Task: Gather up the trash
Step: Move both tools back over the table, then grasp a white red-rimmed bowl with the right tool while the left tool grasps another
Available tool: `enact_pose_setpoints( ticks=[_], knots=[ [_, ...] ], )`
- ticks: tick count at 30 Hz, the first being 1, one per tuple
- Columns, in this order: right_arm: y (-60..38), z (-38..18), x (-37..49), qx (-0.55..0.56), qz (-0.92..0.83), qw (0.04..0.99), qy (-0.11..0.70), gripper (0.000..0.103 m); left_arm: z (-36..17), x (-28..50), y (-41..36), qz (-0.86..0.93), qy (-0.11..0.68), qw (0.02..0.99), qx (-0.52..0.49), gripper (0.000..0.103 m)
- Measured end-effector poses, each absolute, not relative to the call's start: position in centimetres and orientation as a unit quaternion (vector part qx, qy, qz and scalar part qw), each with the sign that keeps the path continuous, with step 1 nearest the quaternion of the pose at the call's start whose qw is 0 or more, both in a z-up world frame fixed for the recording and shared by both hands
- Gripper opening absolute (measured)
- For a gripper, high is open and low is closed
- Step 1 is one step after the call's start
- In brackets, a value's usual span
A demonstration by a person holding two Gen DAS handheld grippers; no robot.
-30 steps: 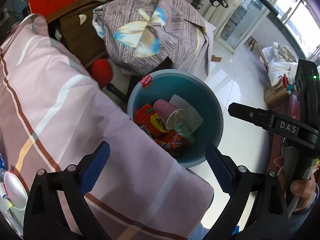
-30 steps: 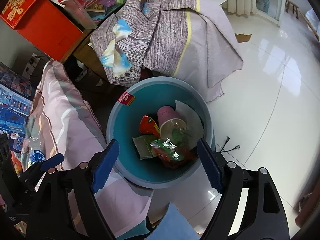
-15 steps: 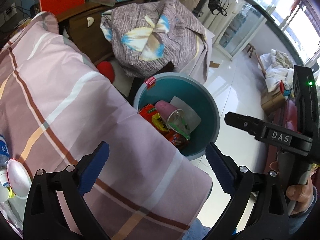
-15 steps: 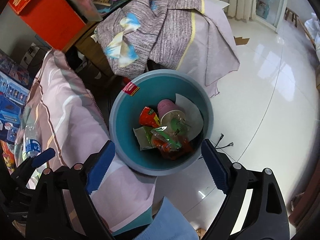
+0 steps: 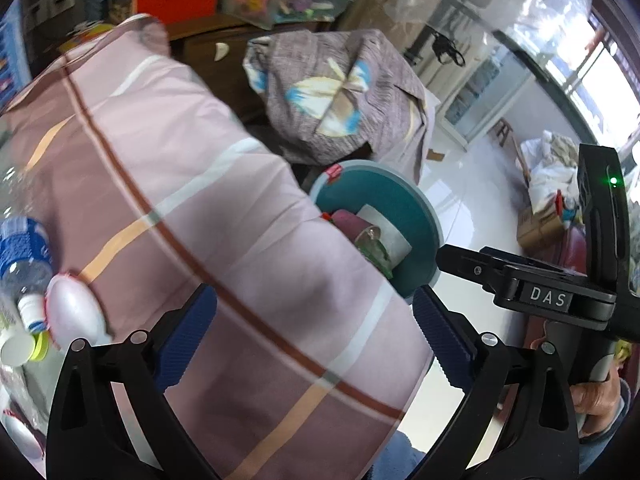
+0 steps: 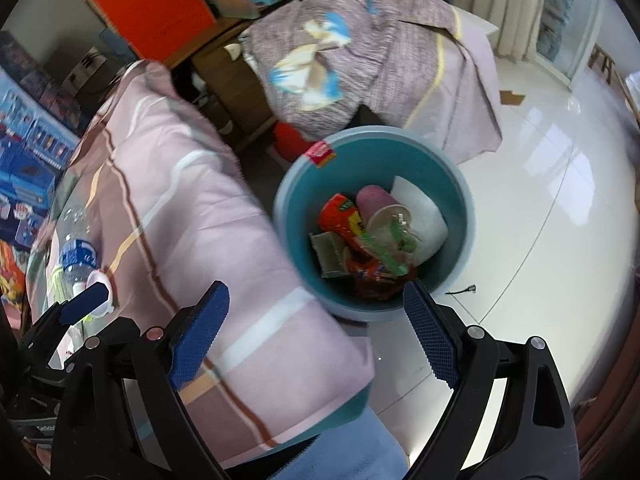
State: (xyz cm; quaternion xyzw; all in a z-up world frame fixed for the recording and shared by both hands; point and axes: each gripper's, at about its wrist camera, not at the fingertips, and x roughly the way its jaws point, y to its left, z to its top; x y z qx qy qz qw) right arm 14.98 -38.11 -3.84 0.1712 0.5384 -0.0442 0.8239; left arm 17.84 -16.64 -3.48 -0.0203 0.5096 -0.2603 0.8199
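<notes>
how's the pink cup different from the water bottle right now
The pink cup lies inside the teal bin among wrappers; the water bottle lies on the pink checked bedding, outside it. The cup is opaque pink and open-mouthed; the bottle is clear with a blue label and a white cap. Both lie on their sides, and neither gripper holds either.
</notes>
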Motion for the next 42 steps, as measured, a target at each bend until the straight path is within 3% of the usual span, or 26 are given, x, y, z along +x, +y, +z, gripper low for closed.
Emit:
enact_pose_setpoints(
  ticks=[13,30,42],
  knots=[
    [-27.7,-2.0,16.0,0.067,0.025,0.856,0.512,0.085,-3.0,15.7,-6.3,-0.203,0.487,0.847,-0.071,0.099],
    [-13.1,-4.6,18.5,-0.004,0.117,0.82,0.56,0.085,-6.0,10.0,11.6,-0.016,0.485,0.866,-0.124,0.099],
    [-8.6,-7.9,21.1,-0.015,0.142,0.804,0.577,0.084,-9.4,9.6,14.1,-0.021,0.512,0.847,-0.14,0.099]
  ],
)
